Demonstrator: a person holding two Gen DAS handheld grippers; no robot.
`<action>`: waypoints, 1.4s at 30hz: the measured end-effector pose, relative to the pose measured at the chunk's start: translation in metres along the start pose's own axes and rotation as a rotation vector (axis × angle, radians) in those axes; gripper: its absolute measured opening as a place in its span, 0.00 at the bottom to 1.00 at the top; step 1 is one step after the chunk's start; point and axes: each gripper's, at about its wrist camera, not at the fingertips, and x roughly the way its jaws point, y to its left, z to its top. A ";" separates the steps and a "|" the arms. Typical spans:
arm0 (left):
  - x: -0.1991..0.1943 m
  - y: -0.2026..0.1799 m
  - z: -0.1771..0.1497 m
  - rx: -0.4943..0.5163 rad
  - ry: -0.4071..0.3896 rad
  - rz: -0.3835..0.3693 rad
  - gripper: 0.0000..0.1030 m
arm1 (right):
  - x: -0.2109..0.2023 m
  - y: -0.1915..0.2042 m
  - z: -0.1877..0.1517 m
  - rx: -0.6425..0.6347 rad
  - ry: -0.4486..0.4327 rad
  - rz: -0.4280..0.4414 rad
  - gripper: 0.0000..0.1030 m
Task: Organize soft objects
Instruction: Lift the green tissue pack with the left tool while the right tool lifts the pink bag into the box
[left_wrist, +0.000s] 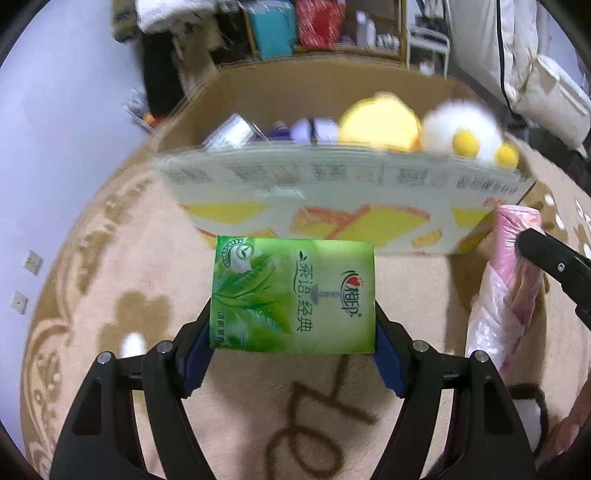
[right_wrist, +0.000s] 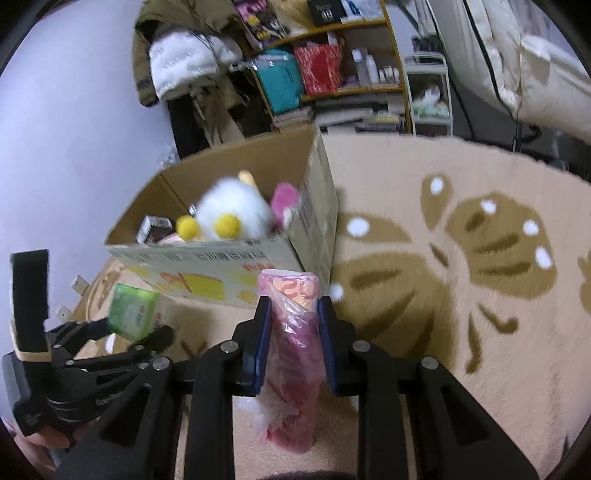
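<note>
Left tool pinches a green tissue pack; right tool squeezes a pink roll in plastic. Both sit near the cardboard box, probably so they can go in with the soft toys.

**What cannot be made out**

The print along the near wall of the cardboard box is smeared by motion blur in the left wrist view and cannot be read. The white plush and yellow plush inside are blurred and half hidden behind that wall; their forms cannot be told. The small purple items beside them are too blurred to identify. The lower end of the pink plastic-wrapped roll is covered by crumpled film. The bottles on the shelf are too small to be told apart.
</note>
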 end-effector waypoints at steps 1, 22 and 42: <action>-0.009 0.002 -0.002 -0.005 -0.026 0.018 0.71 | -0.005 0.003 0.001 -0.007 -0.019 -0.003 0.25; -0.128 0.049 0.019 -0.031 -0.350 0.156 0.71 | -0.094 0.053 0.053 -0.147 -0.265 0.050 0.15; -0.115 0.056 0.092 0.042 -0.371 0.147 0.71 | -0.050 0.112 0.125 -0.213 -0.289 0.142 0.15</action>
